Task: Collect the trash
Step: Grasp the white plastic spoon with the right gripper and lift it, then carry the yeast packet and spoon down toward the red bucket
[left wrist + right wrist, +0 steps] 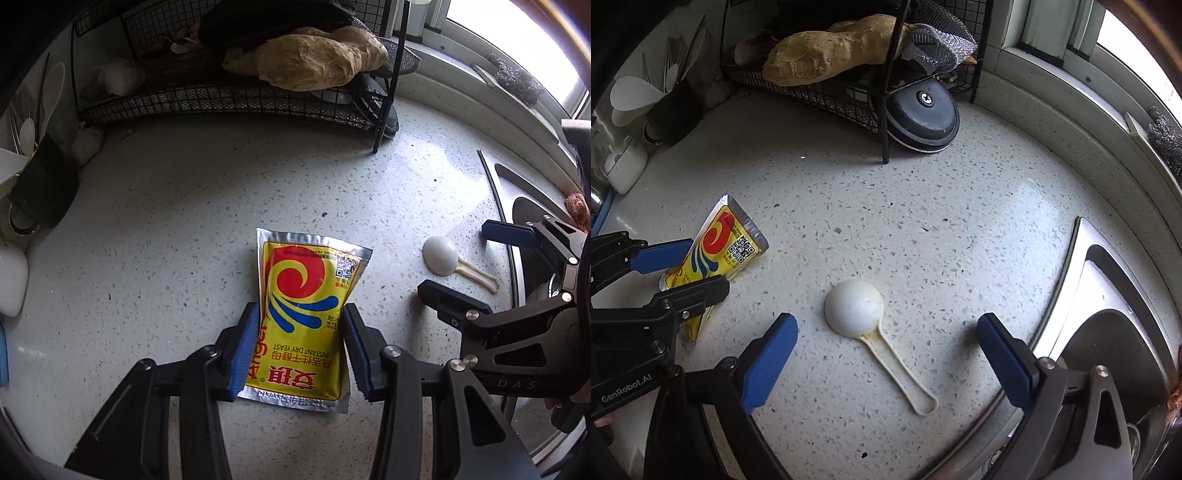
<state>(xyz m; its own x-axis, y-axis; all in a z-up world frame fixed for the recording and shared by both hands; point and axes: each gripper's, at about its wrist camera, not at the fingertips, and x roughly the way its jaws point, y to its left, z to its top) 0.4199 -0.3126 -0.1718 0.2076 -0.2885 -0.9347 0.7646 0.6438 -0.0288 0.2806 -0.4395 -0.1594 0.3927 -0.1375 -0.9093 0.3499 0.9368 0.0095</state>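
Yellow foil yeast packet (301,317) is lying on my speckled white countertop (184,221), my left gripper (301,350) clamping its crumpled lower half and hiding its edges. My right gripper (886,354) is hanging spread apart over a stained white plastic scoop (855,308), not touching it.

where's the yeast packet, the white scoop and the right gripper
yeast packet (301,291), left wrist view, on its red swirl
white scoop (854,308), right wrist view, on its upturned bowl
right gripper (886,360), right wrist view, midway between its blue fingertips
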